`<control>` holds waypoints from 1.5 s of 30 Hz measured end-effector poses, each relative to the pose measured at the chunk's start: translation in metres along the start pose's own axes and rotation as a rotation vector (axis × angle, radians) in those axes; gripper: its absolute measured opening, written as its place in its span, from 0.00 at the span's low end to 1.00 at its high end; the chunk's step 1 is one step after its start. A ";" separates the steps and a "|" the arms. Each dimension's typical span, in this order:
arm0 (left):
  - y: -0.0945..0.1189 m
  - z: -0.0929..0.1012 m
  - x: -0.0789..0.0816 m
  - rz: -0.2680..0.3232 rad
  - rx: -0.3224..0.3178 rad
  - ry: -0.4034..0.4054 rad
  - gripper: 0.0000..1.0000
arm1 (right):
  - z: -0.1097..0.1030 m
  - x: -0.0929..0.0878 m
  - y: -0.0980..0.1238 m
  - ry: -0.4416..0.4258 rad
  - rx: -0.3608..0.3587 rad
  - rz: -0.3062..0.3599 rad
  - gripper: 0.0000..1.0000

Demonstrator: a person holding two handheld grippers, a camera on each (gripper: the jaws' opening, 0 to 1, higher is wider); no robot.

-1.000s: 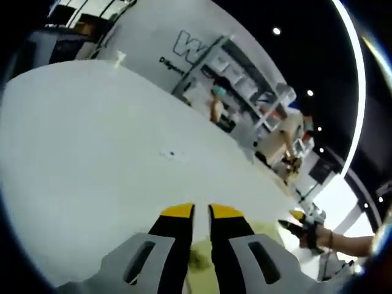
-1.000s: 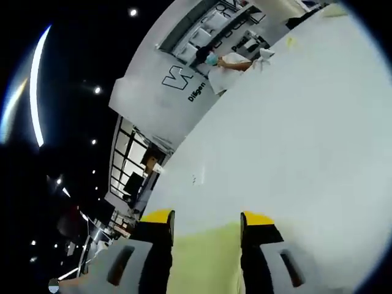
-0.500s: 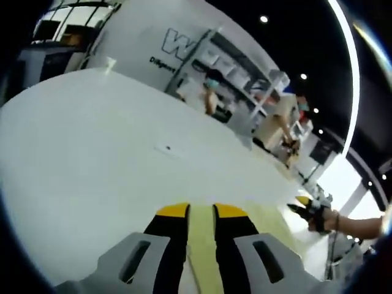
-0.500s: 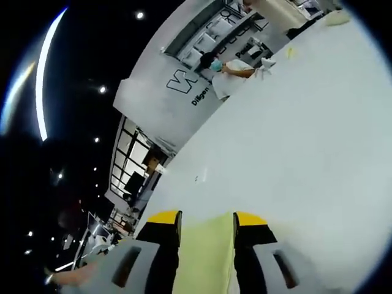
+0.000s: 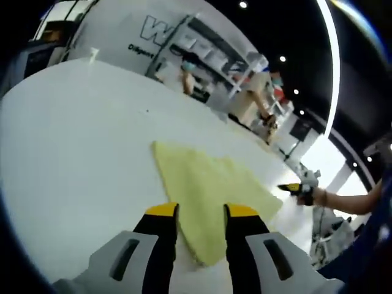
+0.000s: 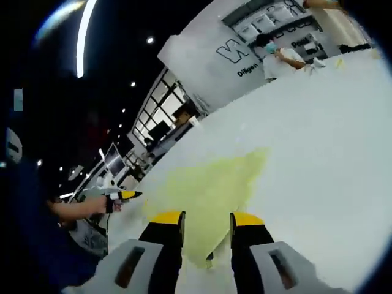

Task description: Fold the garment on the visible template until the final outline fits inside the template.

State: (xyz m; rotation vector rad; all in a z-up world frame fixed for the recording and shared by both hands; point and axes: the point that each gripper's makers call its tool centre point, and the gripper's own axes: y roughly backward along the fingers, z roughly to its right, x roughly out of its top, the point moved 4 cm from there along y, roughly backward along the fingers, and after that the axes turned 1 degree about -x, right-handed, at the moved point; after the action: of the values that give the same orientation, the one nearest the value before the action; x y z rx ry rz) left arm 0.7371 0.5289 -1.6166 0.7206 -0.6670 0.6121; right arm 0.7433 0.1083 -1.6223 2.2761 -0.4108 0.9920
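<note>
A broad white desk (image 5: 73, 135) spreads ahead of the jaws. Beyond its far edge stands a white wall with dark lettering (image 5: 150, 30) beside open metal shelving (image 5: 208, 52). The black ceiling carries round spotlights (image 5: 243, 5) and a curved bright light strip (image 5: 327, 55). Large dark-framed windows (image 6: 160, 113) sit left of the lettered wall.

We see a broad white table (image 5: 73, 135) running away from us, its surface plain and pale. One yellow cloth (image 5: 208, 190) lies flat on it, spread in a rough triangle with one corner pointing toward the far edge. In the right gripper view the same table (image 6: 318, 135) carries the cloth (image 6: 211, 190), its tip again aimed away. A small dark speck (image 5: 146, 111) sits beyond the cloth.
</note>
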 end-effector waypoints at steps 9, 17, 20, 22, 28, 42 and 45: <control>0.031 0.007 -0.026 -0.025 -0.013 -0.033 0.35 | -0.008 -0.033 0.005 0.127 -0.030 -0.102 0.29; 0.038 0.016 -0.043 -0.079 -0.049 -0.117 0.41 | -0.019 -0.028 -0.001 0.140 -0.003 -0.059 0.22; 0.038 0.018 -0.048 -0.091 -0.056 -0.129 0.41 | -0.022 -0.026 0.000 0.133 0.003 -0.039 0.18; 0.036 0.017 -0.048 -0.093 -0.059 -0.135 0.41 | -0.022 -0.027 0.000 0.123 0.001 -0.039 0.17; 0.022 0.010 -0.043 -0.093 -0.040 -0.170 0.37 | -0.018 -0.027 -0.001 0.099 -0.020 -0.039 0.13; 0.002 0.012 -0.038 -0.086 -0.074 -0.191 0.21 | -0.012 -0.027 0.001 0.043 -0.040 -0.015 0.05; 0.003 0.009 -0.042 -0.120 -0.058 -0.206 0.19 | -0.009 -0.028 0.002 0.045 -0.048 -0.024 0.02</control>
State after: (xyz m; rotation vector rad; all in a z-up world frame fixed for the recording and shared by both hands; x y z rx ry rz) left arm 0.7054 0.5127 -1.6405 0.7696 -0.8222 0.4099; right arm 0.7186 0.1136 -1.6375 2.2065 -0.3835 1.0088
